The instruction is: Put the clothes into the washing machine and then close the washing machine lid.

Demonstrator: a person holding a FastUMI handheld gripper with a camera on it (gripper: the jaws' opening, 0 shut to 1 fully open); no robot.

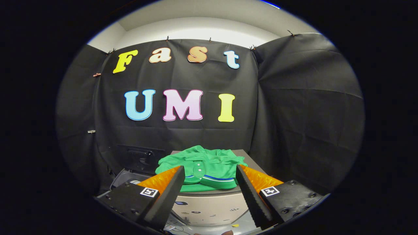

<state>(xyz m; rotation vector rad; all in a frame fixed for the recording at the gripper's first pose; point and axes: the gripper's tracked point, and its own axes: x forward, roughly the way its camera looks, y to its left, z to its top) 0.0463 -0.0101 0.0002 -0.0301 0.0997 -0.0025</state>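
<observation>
Bright overhead light, dim booth, edges perhaps slightly blurred.

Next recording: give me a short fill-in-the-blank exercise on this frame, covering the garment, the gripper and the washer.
1. The folded shirt lying on the grey surface is ____ in colour.
2. The gripper has its fingers ____, with nothing pressed between them.
3. The shirt lies just ____ the fingertips.
4. The washing machine lid, beside the shirt, stands ____.

Missing words: green; open; ahead of; open
</observation>
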